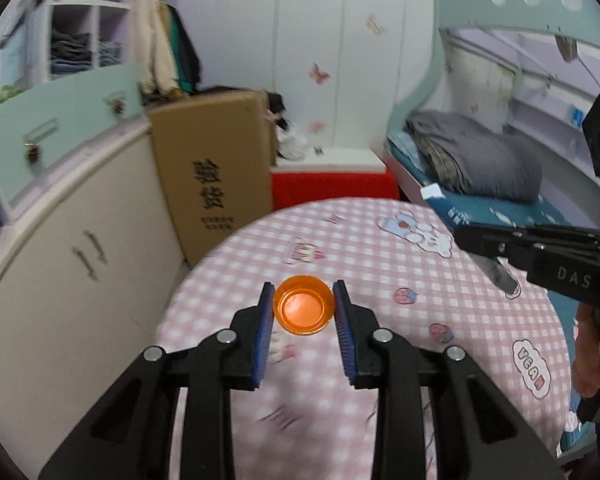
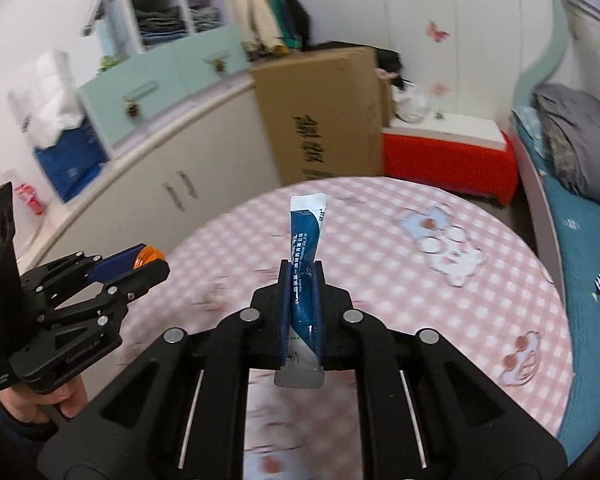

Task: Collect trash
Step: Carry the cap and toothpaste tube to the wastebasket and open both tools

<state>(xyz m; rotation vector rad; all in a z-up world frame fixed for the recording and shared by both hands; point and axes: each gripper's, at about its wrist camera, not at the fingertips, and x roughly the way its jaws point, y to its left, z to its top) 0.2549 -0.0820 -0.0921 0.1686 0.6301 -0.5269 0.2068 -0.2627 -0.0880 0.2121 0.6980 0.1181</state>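
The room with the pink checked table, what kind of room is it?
Probably a bedroom: there is a bed with a grey blanket, shelves of folded clothes, and butterfly stickers on the wall.

**Right wrist view: sachet clamped, cap in other claw**

Right claw (image 2: 302, 276) closed on a blue-and-white sachet (image 2: 305, 240), upright, its sealed top sticking out past the fingertips. Below it, round surface (image 2: 500, 280) with pink checked cloth. Left claw (image 2: 150, 261) at far left, gripping an orange cap (image 2: 148, 255) between its pads. Behind: cardboard box (image 2: 320, 116), red box (image 2: 448, 160), bed (image 2: 580, 220) at right.
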